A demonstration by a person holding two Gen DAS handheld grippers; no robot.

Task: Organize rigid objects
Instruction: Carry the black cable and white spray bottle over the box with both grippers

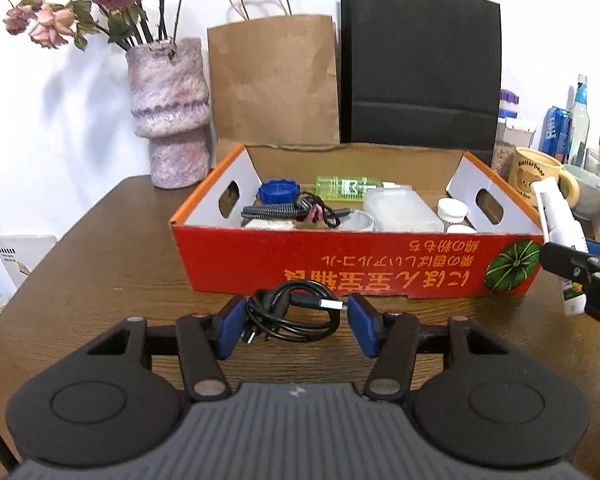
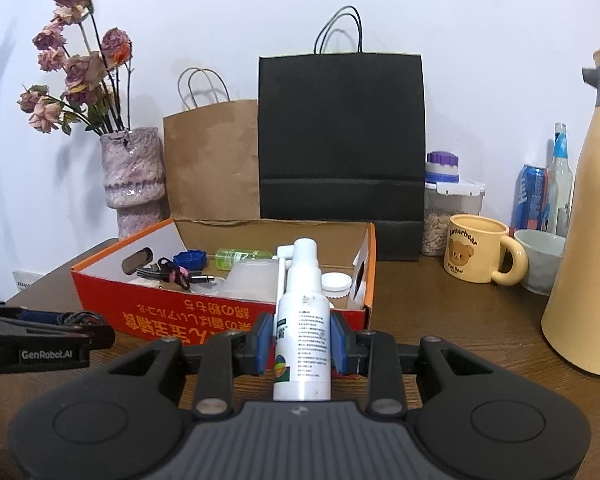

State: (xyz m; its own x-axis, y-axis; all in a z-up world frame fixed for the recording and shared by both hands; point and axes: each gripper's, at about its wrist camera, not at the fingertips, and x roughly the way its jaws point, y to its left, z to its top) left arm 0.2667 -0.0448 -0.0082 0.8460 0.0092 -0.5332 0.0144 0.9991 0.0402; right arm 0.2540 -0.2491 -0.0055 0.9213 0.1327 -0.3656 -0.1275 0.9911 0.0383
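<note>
Where the left wrist view looked forward, the left tongs (image 1: 296,326) were closed on a coiled black cable (image 1: 290,312), its silver plug end pointing right toward the right blue pad. Both pads pressed the bundle from either side. Cable sat just near of the red cardboard box (image 1: 340,260), low over the brown bench (image 1: 100,264). Box was open-topped, holding a blue cap (image 1: 278,191), a green bottle (image 1: 342,189), a clear plastic case (image 1: 400,208), a white lid (image 1: 452,209) and a second dark cable bundle (image 1: 284,212). Far behind: pink vase (image 1: 170,112) of dried flowers, brown paper bag (image 1: 274,80), black paper bag (image 1: 420,68). At right edge, the right tongs (image 1: 572,264) carried a white spray bottle (image 1: 560,224), beside the box's near right corner.

From the right wrist view, right tongs (image 2: 301,344) were clamped on that white spray bottle (image 2: 302,320), upright, nozzle to the far side, held just near of the box (image 2: 180,312) front wall at its right end. Left tongs (image 2: 76,320) showed at the left edge. To the right stood a yellow bear mug (image 2: 476,252), a pale bowl (image 2: 540,252) and a tall cream jug (image 2: 588,220).
</note>
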